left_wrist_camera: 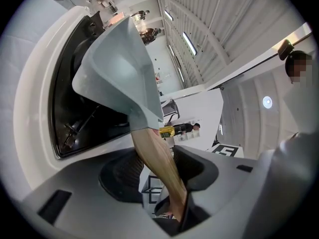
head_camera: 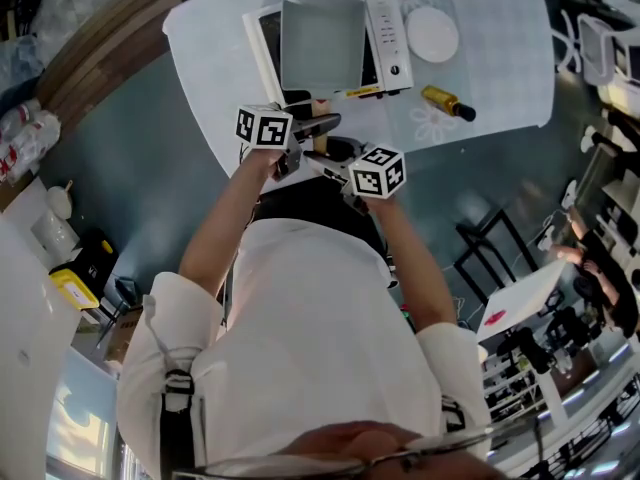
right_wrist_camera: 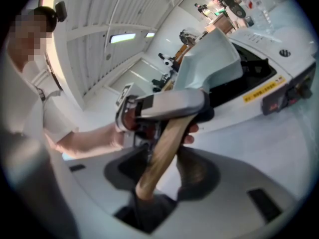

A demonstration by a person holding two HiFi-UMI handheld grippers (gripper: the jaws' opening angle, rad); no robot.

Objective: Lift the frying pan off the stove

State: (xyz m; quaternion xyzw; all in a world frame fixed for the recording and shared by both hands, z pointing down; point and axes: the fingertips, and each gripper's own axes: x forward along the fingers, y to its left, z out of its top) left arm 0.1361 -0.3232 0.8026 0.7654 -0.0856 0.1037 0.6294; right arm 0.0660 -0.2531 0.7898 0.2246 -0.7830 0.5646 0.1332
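A square grey frying pan (head_camera: pixel 322 43) sits on the black glass of a white stove (head_camera: pixel 392 28). Its wooden handle (left_wrist_camera: pixel 157 158) points toward me. My left gripper (head_camera: pixel 322 124) comes in from the left and my right gripper (head_camera: pixel 322 158) from the right, one just behind the other on the handle. In the left gripper view the handle runs between the jaws of the left gripper (left_wrist_camera: pixel 158 172), with a gap showing beside one pad. In the right gripper view the handle (right_wrist_camera: pixel 164 148) lies between the jaws of the right gripper (right_wrist_camera: pixel 164 168), with a gap on the right.
The stove stands on a white table (head_camera: pixel 500 68). A round white dish (head_camera: pixel 432 34) and a yellow oil bottle (head_camera: pixel 448 102) lie to the right of the stove. A black stool (head_camera: pixel 490 248) stands on the floor to my right.
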